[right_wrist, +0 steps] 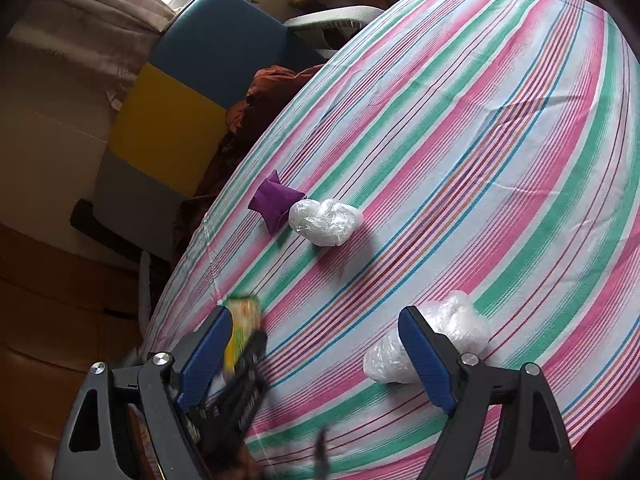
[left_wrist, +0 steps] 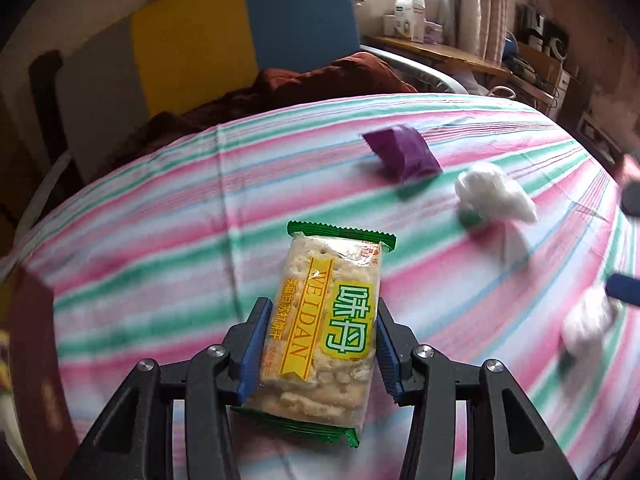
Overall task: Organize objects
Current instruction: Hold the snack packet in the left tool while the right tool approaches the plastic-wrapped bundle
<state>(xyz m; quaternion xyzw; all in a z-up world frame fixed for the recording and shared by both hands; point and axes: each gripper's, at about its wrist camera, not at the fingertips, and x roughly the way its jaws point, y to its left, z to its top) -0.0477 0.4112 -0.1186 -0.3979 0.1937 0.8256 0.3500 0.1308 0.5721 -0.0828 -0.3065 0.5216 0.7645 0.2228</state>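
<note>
My left gripper (left_wrist: 318,312) is shut on a clear cracker packet (left_wrist: 328,320) with green ends and a yellow "WEIDAN" label, held above the striped tablecloth (left_wrist: 160,220). A purple packet (left_wrist: 402,152) and a crumpled white plastic bag (left_wrist: 494,194) lie beyond it to the right; a second white bag (left_wrist: 586,322) is blurred at the far right. My right gripper (right_wrist: 316,316) is open and empty over the cloth (right_wrist: 480,120). Its right finger sits against a white bag (right_wrist: 452,332). The other white bag (right_wrist: 324,220) and the purple packet (right_wrist: 274,200) lie farther off. The left gripper with the cracker packet (right_wrist: 242,320) shows blurred at lower left.
A dark red box (left_wrist: 36,360) stands at the table's left edge. A brown cloth (left_wrist: 280,88) lies on a blue and yellow chair (left_wrist: 240,40) behind the table. A wooden shelf (left_wrist: 440,52) with boxes is at the back right.
</note>
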